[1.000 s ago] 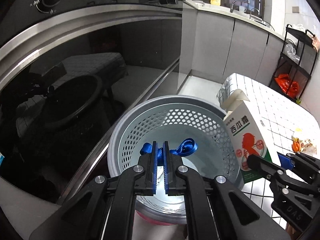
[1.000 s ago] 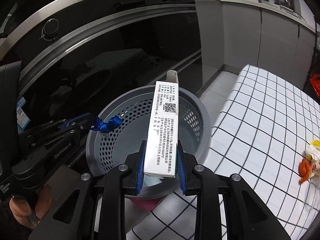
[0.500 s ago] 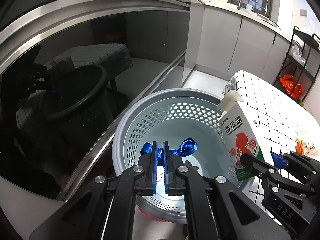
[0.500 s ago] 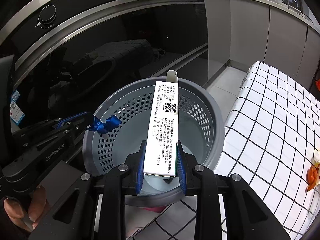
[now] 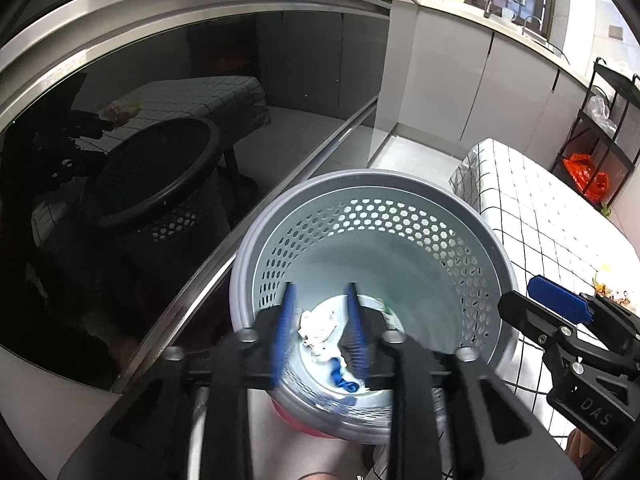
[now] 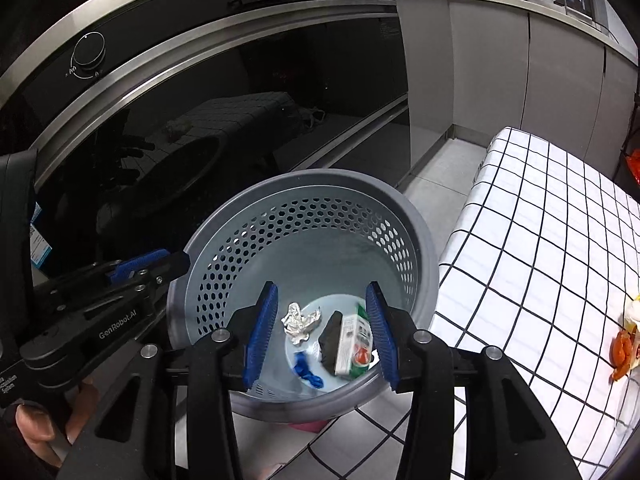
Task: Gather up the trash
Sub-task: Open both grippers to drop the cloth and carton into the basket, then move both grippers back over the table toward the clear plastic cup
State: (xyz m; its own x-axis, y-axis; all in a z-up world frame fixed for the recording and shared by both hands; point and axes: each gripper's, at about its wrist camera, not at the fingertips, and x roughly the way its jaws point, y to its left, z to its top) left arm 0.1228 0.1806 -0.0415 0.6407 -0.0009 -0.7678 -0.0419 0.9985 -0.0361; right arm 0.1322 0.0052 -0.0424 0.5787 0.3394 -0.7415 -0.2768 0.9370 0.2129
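Left gripper (image 5: 320,322): jaws opening, nothing between the blue pads, which are blurred. It hangs over the near left rim of the grey perforated wastebasket (image 6: 420,236).

Right gripper (image 6: 322,332): jaws opening, pads apart, nothing held. It hangs over the near side of the same basket.

Seen between the jaws, the basket floor holds 3 items:
1. A carton with green and red print (image 6: 354,344), lying on its side at the right, 1 end flap open.
2. A blue ribbon (image 6: 308,370), nearest the cameras, just left of the carton.
3. A crumpled white wad (image 6: 298,322), on the far left.

The basket stands beside a table covered in a black-and-white checked cloth (image 6: 540,248) to the right. A dark glass appliance front (image 6: 200,120) stands to the far left. Orange and white scraps (image 6: 624,344) lie on the cloth at the right edge.
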